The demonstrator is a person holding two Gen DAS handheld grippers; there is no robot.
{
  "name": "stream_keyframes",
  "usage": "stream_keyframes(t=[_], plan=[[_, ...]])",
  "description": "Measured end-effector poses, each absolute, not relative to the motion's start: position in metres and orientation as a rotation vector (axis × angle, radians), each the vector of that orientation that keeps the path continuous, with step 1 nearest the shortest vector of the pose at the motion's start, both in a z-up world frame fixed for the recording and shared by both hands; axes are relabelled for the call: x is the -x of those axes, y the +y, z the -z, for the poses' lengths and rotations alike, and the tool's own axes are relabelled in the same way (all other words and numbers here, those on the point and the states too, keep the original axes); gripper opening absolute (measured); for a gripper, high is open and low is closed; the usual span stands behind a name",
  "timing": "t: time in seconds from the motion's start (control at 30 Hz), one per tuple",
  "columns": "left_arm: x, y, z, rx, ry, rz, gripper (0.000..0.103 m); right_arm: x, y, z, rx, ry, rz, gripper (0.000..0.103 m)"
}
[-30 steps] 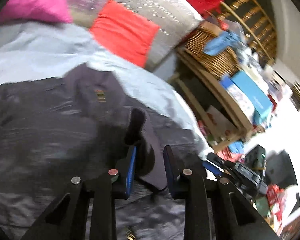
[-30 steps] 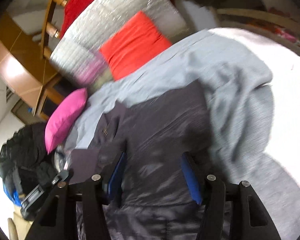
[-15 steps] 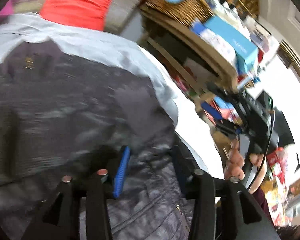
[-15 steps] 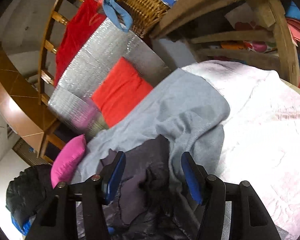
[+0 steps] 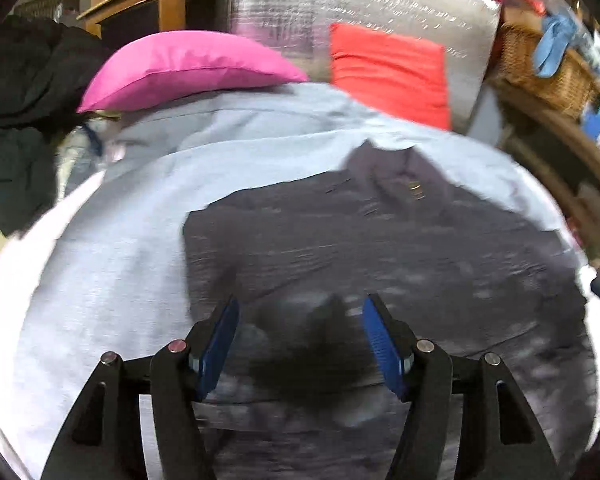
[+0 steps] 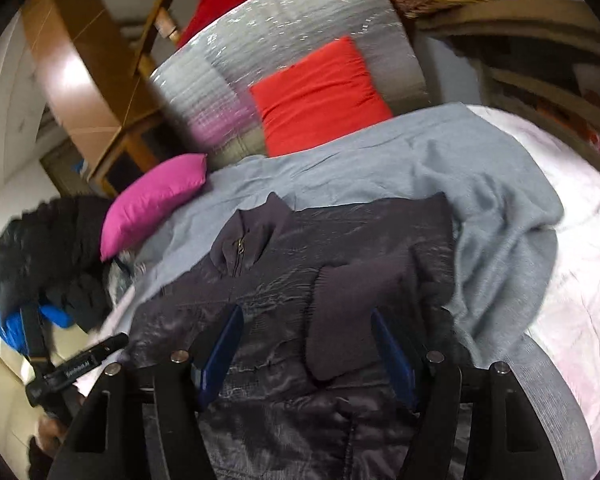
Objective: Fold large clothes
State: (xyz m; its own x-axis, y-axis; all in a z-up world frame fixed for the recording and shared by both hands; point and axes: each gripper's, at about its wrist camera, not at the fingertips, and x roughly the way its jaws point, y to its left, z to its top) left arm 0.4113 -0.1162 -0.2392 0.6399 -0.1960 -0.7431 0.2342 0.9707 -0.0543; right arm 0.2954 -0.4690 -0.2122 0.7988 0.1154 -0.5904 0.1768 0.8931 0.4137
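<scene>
A: Left wrist view. The left gripper (image 5: 300, 344) has its blue-padded jaws apart and widening, nothing pinched between them. Under it lies the dark grey shiny quilted jacket (image 5: 380, 264), spread flat on a pale grey knitted blanket (image 5: 112, 280). Picture is blurred.

B: Where on the bed?

A: Middle of the blanket, collar toward the head end. A magenta pillow (image 5: 188, 68) and a red-orange cushion (image 5: 388, 72) sit along that far edge against a silver quilted panel (image 5: 340, 0). A woven wicker basket (image 5: 540, 76) stands on a shelf off the bed's right side, a light blue cloth (image 5: 552, 48) hanging over its rim.

B: Right wrist view?

A: The right gripper (image 6: 308, 356) also stands with jaws apart and opening. The jacket's ribbed dark cuff (image 6: 348, 320) lies between the pads; whether they touch it, I cannot tell. The sleeve is folded across the jacket's front, zip collar pointing toward the pillow. A white bedsheet (image 6: 580, 280) shows past the blanket's right edge. The other gripper's tip appears at the bed's near left corner, beside a black padded coat (image 6: 40, 248).
</scene>
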Motion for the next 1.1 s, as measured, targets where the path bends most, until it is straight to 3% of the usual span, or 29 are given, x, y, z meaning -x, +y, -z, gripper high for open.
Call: stream_keyframes(t=[0.2, 0.37, 0.6, 1.1], plan=[[-0.420, -0.119, 0.293, -0.188, 0.972, 0.221, 0.066, -0.324, -0.464, 0.248, -0.465, 0.800, 0.103, 0.069], [-0.402, -0.126, 0.283, -0.273, 0.917, 0.237, 0.066, -0.326, -0.462, 0.249, -0.442, 0.828, 0.117, 0.068], [-0.390, -0.113, 0.262, -0.215, 0.835, 0.235, 0.066, -0.312, -0.454, 0.222, -0.453, 0.689, 0.040, 0.068], [-0.398, -0.116, 0.254, -0.220, 0.774, 0.197, 0.066, -0.324, -0.444, 0.232, -0.419, 0.726, 0.044, 0.067]])
